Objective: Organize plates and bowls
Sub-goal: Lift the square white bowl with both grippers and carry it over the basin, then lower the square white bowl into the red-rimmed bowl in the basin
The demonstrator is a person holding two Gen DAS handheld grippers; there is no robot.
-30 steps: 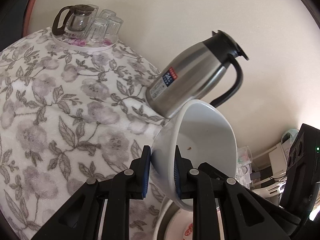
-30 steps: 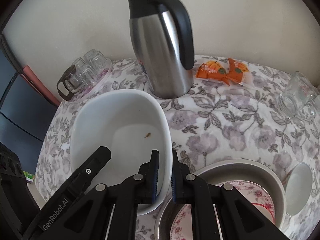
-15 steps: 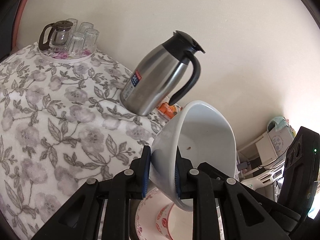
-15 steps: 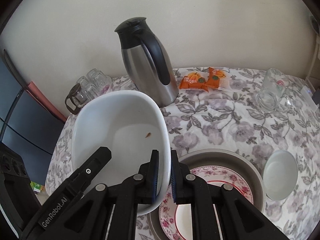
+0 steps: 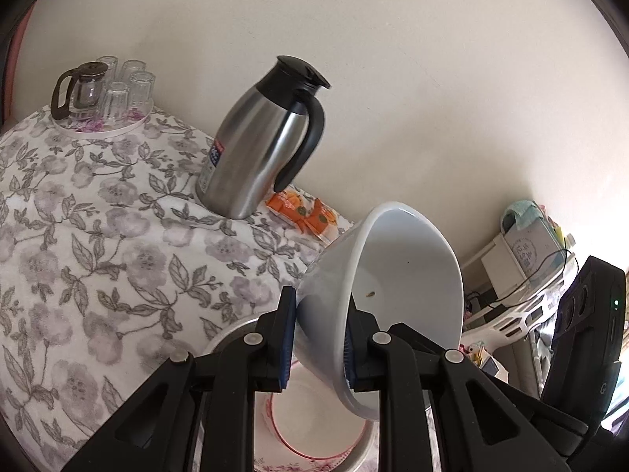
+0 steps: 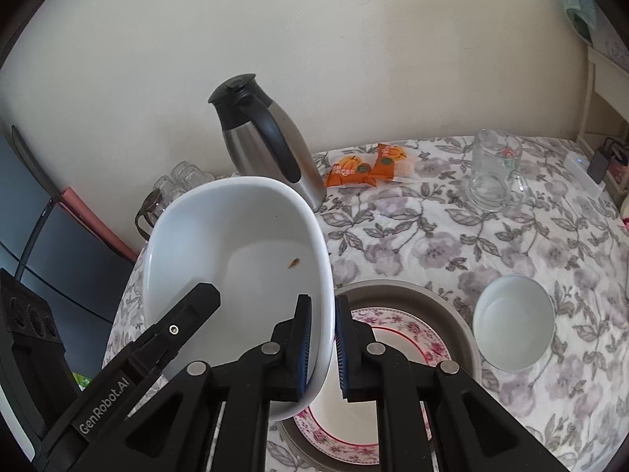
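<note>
**Two grippers, one bowl aloft**

We carry the large white bowl [image 6: 236, 259] above the floral plate [image 6: 397, 338] in the grey dish [image 6: 452, 310]. The left gripper [image 5: 316, 338] and right gripper [image 6: 320, 348] each pinch its rim. Unfinished: the small white bowl [image 6: 513, 328] sits apart on the tabletop [image 6: 432, 236].

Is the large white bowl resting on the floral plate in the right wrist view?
No: the large white bowl hangs tilted above the floral plate, clamped at its rim by both grippers.
</note>
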